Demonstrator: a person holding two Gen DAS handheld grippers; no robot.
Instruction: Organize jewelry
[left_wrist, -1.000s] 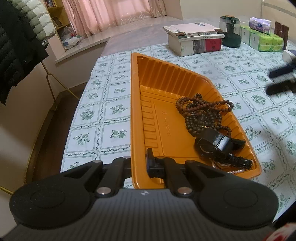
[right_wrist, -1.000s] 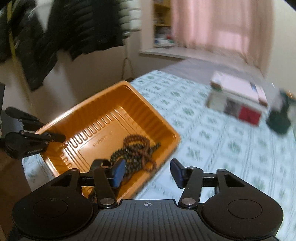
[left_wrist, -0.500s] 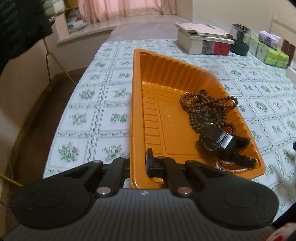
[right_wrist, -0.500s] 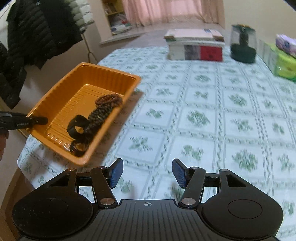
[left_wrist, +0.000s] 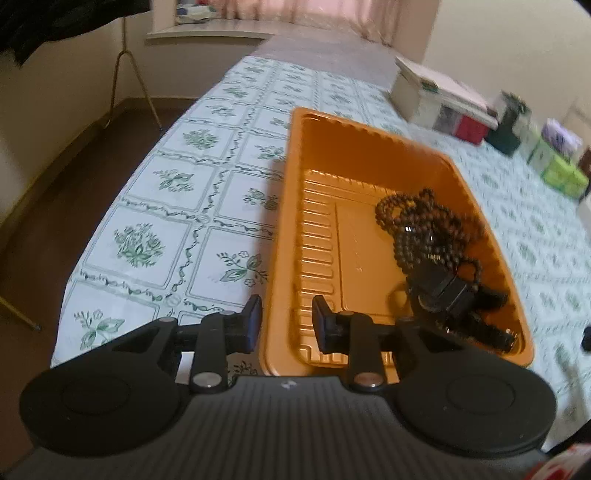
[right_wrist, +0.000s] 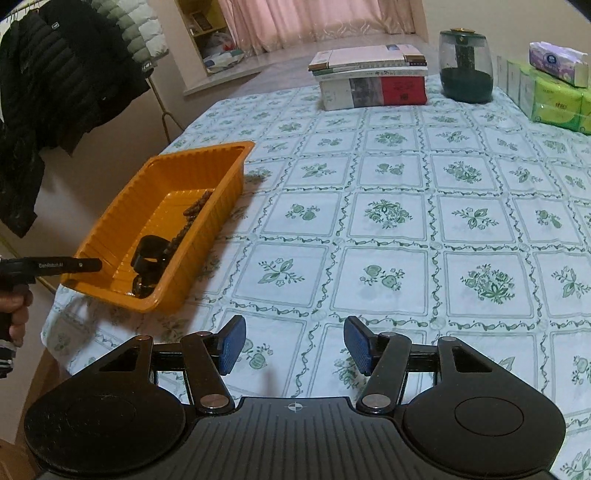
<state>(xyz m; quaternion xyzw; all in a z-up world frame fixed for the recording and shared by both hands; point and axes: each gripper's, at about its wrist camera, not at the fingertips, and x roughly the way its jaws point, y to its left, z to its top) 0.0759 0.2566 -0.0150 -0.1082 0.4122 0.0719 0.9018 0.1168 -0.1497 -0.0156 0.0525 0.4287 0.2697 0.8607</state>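
An orange plastic tray (left_wrist: 369, 155) sits near the table's left edge; it also shows in the right wrist view (right_wrist: 122, 206). In it lie a tangle of brown bead strings (left_wrist: 424, 225) and a black watch (left_wrist: 454, 299), also visible from the right (right_wrist: 147, 254). My left gripper (left_wrist: 284, 326) is open, its fingers straddling the tray's near left rim without pinching it. My right gripper (right_wrist: 293, 343) is open and empty above the tablecloth, right of the tray. The left gripper's finger (right_wrist: 74, 264) shows at the tray's near corner.
The table has a white cloth with green flower squares (right_wrist: 388, 214). At the back stand stacked books (right_wrist: 369, 79), a dark green jar (right_wrist: 465, 70) and green tissue packs (right_wrist: 557, 99). Jackets (right_wrist: 55, 85) hang on a rack left of the table's edge.
My left gripper was shut on the tray's near rim and has now opened. The tray has been set down on the table. My right gripper has swung to face the table.
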